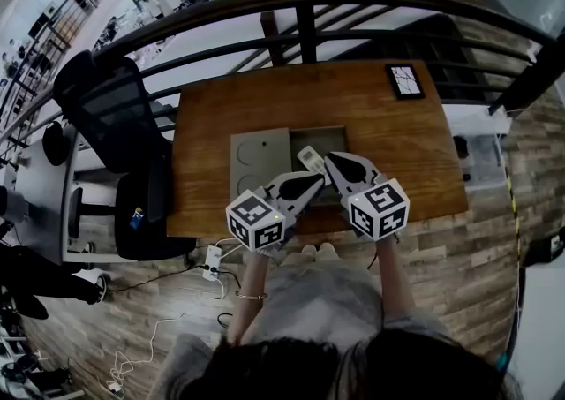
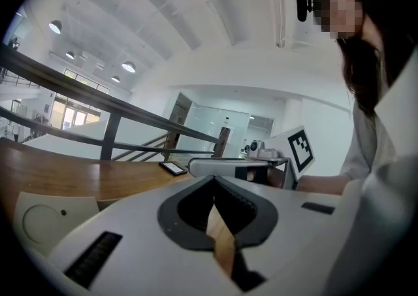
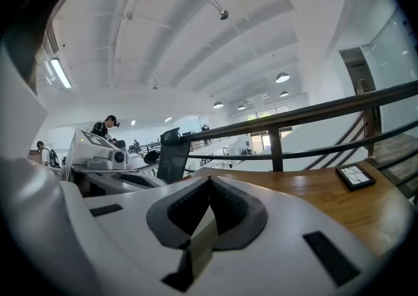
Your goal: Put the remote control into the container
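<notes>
A white remote control (image 1: 311,160) lies tilted at the near left corner of the open grey container (image 1: 335,135) on the wooden table (image 1: 221,107). I cannot tell whether it rests inside or on the rim. My right gripper (image 1: 329,160) hovers with its tip right beside the remote, jaws shut with nothing seen between them (image 3: 209,187). My left gripper (image 1: 320,179) hangs just in front, also shut and empty (image 2: 213,187). The remote does not show clearly in either gripper view.
The container's grey lid (image 1: 260,162) with round recesses lies left of it (image 2: 39,219). A dark tablet (image 1: 404,80) sits at the table's far right corner (image 3: 356,176). A black railing (image 1: 309,1) runs behind the table, and an office chair (image 1: 115,116) stands to its left.
</notes>
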`<state>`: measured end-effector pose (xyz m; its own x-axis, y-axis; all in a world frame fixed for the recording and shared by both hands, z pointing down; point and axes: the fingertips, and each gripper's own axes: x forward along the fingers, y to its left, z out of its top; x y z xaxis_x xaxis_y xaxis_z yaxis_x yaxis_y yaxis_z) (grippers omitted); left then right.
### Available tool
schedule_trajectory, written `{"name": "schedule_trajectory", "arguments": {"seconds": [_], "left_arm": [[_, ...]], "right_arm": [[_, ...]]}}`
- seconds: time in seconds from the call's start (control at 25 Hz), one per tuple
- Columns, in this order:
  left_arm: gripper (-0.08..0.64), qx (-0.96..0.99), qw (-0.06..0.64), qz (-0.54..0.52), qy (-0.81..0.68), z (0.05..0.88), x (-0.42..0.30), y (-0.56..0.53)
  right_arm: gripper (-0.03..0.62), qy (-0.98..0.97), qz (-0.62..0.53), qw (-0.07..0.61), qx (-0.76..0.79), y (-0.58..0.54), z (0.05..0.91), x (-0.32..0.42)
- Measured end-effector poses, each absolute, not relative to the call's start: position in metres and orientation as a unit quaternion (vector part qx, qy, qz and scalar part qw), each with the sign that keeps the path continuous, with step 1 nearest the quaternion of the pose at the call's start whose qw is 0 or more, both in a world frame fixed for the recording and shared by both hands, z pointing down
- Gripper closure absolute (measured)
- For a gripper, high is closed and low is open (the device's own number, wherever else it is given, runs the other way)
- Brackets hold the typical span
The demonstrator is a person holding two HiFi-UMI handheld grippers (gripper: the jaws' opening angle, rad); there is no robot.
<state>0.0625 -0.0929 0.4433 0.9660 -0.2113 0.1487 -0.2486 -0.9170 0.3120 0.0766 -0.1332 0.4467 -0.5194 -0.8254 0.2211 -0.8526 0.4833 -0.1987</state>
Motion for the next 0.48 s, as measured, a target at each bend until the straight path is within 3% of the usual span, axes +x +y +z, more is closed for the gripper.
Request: {"name": "schedule_trajectory", "arguments": {"seconds": [0.48], "left_arm": [[0.557,0.981,0.148,0.050,-0.114,0.435,0.059,-0.090]], "right_arm": [[0.563,-0.858,0.129,0.030,0.497,-0.132,0.435,0.079]]}}
